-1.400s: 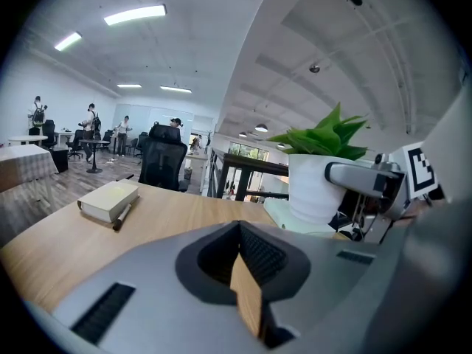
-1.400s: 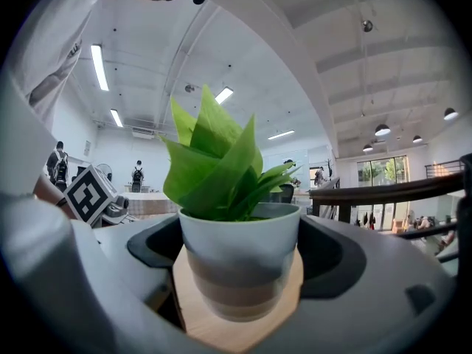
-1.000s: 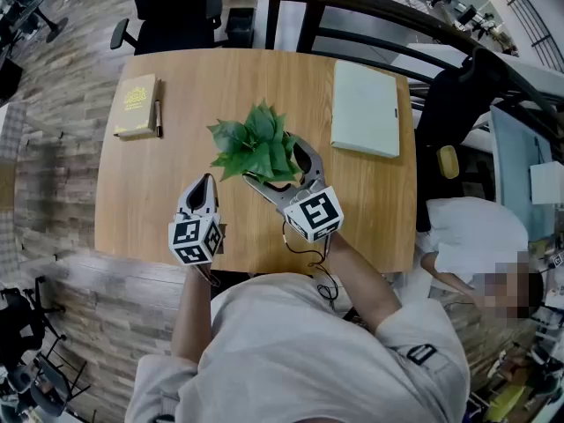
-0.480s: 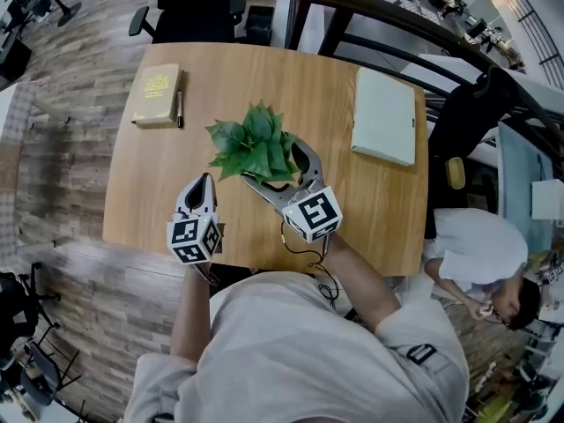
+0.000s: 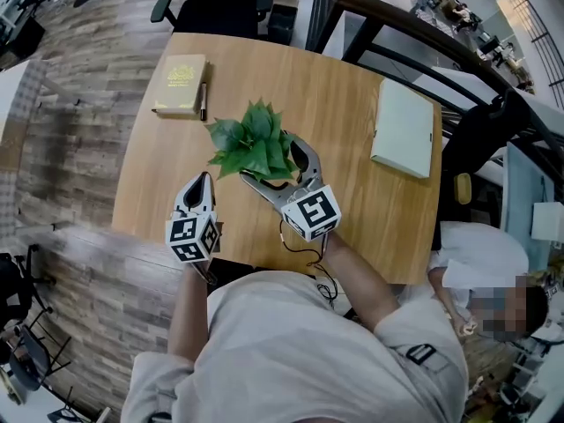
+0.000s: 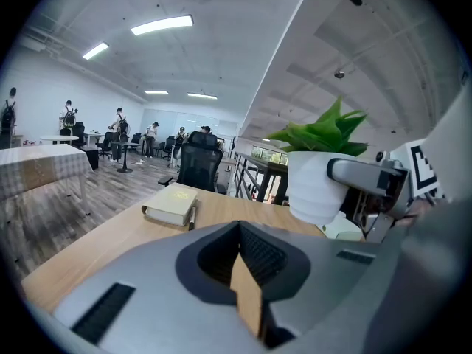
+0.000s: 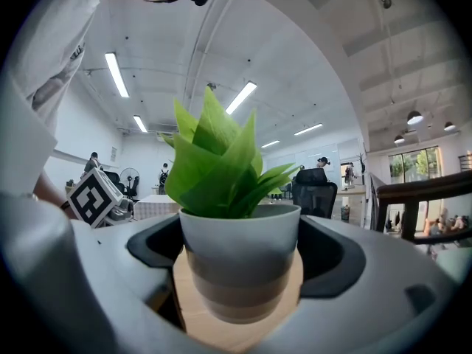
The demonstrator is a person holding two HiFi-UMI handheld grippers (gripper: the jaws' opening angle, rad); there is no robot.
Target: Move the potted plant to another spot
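The potted plant (image 5: 256,144), judged light with a smooth, rigid pot, is clasped mid-wall by the right gripper (image 5: 270,160); the left gripper (image 5: 202,186) is closed, empty.

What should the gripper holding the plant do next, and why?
Probably carry it sideways to bare wood and lower it. The right gripper is shut on the potted plant, and the table has open space toward the pale notebook.

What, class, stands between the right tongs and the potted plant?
Nothing visible does. The right tongs are closed around the potted plant, with one jaw against each side of its white pot.
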